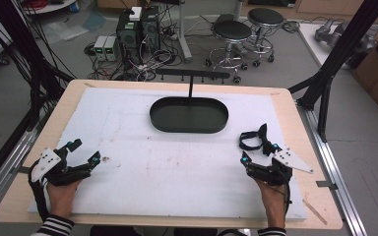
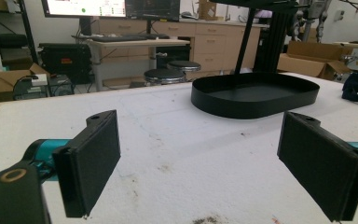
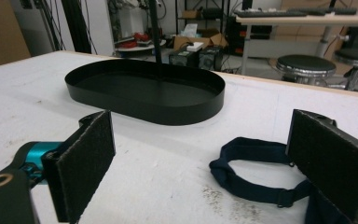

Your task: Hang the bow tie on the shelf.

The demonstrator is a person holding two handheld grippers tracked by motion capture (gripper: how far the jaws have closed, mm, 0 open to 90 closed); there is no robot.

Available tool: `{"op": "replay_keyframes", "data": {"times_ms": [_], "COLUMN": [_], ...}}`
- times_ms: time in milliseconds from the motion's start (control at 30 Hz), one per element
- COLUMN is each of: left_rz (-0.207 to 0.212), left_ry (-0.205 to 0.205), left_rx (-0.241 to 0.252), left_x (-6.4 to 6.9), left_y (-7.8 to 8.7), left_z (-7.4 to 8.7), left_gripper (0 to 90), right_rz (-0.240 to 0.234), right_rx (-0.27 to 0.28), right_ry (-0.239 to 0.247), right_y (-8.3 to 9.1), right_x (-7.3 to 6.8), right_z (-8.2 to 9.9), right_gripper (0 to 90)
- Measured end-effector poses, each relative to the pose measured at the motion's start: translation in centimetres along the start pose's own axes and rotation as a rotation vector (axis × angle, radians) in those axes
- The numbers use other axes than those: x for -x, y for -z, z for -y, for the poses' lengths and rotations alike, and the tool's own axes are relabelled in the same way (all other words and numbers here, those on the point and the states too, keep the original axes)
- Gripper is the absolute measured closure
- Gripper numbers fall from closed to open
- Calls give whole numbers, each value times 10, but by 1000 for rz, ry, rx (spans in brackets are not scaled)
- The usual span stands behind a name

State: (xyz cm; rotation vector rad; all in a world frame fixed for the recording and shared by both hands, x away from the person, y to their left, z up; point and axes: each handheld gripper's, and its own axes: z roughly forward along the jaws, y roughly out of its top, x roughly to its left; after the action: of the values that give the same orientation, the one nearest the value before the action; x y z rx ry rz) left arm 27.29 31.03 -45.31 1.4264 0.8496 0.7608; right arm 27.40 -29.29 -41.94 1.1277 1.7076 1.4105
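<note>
A black oval tray (image 1: 189,115) with a thin upright post stands at the back middle of the white mat (image 1: 177,167). A dark blue strap (image 1: 252,140) with a bunched bow-like end lies on the mat at the right. My right gripper (image 1: 260,153) rests just in front of it, open. In the right gripper view the strap (image 3: 254,148) lies partly between the wide jaws of that gripper (image 3: 207,163), with the tray (image 3: 168,112) beyond. My left gripper (image 1: 84,151) sits open at the near left with nothing in it (image 2: 207,158). It faces the tray (image 2: 256,95).
The mat covers most of a wooden table (image 1: 295,118). Black frame posts (image 1: 339,49) stand at the table's right side and cables hang at its left. Stools (image 1: 232,37), computer boxes (image 1: 138,29) and cardboard boxes are on the floor beyond the far edge.
</note>
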Motion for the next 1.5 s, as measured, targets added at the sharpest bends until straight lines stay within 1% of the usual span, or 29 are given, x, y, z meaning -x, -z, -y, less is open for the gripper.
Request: {"op": "replay_keyframes", "data": {"times_ms": [67, 200, 300, 367, 400, 433, 500, 567, 600, 633, 667, 700, 733, 800, 833, 867, 933, 1000, 1100, 1133, 1167, 1200, 1233, 1267, 1300, 1333, 1500], "left_rz": [0, 0, -1, 0, -1, -1, -1, -1, -1, -1, -1, -1, -1, -3, -3, -2, -2, -3, -4, -4, -4, -4, -4, -4, -4, -4, -5], "left_ry": [0, 2, 1, 1, 1, 1, 0, -1, -1, 0, 0, 0, 1, -1, -1, -1, -1, 1, -1, -1, -1, 0, 0, 0, 0, 0, 2], "left_rx": [0, -1, 0, -1, 1, 0, -1, 0, 0, -1, -1, -1, -1, 0, 0, 1, 0, -1, 0, 0, -1, -1, -1, -1, -1, -1, -1], "left_x": [0, 0, 0, 0, 0, 0, 0, 0, 0, 0, 0, 0, 0, 0, 0, 0, 0, 0, 0, 0, 0, 0, 0, 0, 0, 0, 0], "left_y": [0, 0, 0, 0, 0, 0, 0, 0, 0, 0, 0, 0, 0, 0, 0, 0, 0, 0, 0, 0, 0, 0, 0, 0, 0, 0, 0], "left_z": [0, 0, 0, 0, 0, 0, 0, 0, 0, 0, 0, 0, 0, 0, 0, 0, 0, 0, 0, 0, 0, 0, 0, 0, 0, 0, 0], "left_gripper": [135, 135, 135, 135, 135, 135, 135, 135, 135, 135, 135, 135, 135, 135, 135, 135, 135, 135, 134, 135, 135, 135, 134, 134, 135, 135, 135], "right_rz": [19, 32, 48, 47, 51, 67, 117, 150, 150, 181, 181, 183, 180, 180, 180, 173, 174, 156, 156, 154, 154, 143, 146, 146, 144, 146, 139], "right_rx": [-28, -123, -188, -217, -241, -262, -308, -352, -352, -391, -391, -404, -431, -465, -465, -501, -530, -547, -558, -561, -561, -578, -587, -587, -606, -613, -657], "right_ry": [-6, -11, 12, 16, 15, 26, 53, 56, 56, 45, 45, 36, 3, -23, -23, -49, -63, -81, -101, -112, -112, -129, -137, -137, -142, -145, -151], "right_y": [0, -1, -4, -8, -9, -11, -14, -17, -17, -19, -19, -20, -23, -26, -26, -30, -33, -35, -36, -37, -37, -37, -38, -38, -40, -40, -45], "right_x": [5, 14, 19, 23, 24, 26, 29, 35, 35, 41, 41, 43, 49, 53, 53, 58, 63, 66, 70, 71, 71, 74, 75, 75, 76, 76, 76], "right_z": [-7, -20, -27, -31, -32, -34, -36, -37, -37, -37, -37, -37, -36, -36, -36, -35, -35, -35, -34, -34, -34, -33, -32, -32, -31, -31, -28], "right_gripper": [70, 71, 71, 72, 72, 72, 72, 72, 72, 72, 72, 72, 72, 73, 73, 104, 106, 149, 175, 216, 216, 258, 281, 281, 337, 344, 474]}}
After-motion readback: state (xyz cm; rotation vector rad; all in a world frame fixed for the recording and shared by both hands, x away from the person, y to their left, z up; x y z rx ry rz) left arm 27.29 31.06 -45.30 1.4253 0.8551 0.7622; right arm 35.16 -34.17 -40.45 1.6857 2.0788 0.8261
